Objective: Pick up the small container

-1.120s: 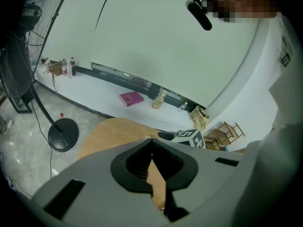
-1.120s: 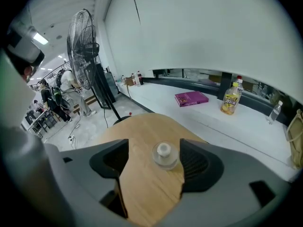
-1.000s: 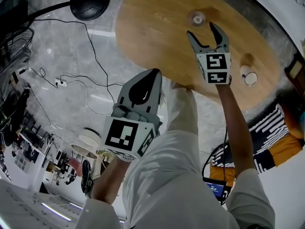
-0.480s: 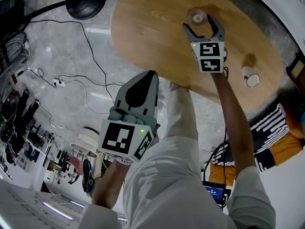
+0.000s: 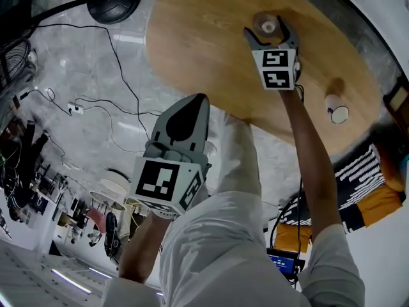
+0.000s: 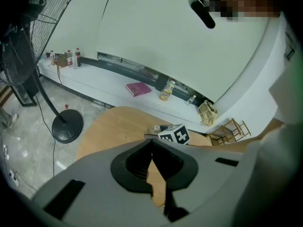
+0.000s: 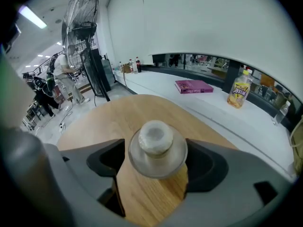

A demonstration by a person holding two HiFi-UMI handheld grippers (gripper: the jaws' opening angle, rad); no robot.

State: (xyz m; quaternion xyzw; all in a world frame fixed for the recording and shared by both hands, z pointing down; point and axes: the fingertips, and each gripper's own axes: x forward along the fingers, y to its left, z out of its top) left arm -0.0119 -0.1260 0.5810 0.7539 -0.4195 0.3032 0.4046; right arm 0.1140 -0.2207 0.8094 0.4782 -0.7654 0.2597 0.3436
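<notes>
Now opening wide around small container [image 7: 156,148], centred between jaws of right gripper [image 5: 266,32]; bare table [image 5: 198,37] wood all round.

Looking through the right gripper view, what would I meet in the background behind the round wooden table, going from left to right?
Tall black standing fan → small cluster of bottles on the white ledge → flat pink book → yellow printed pouch.

The small container [image 7: 156,148], round and translucent with a wide rim and whitish knob, is set upright on the wooden table [image 7: 137,115].
</notes>
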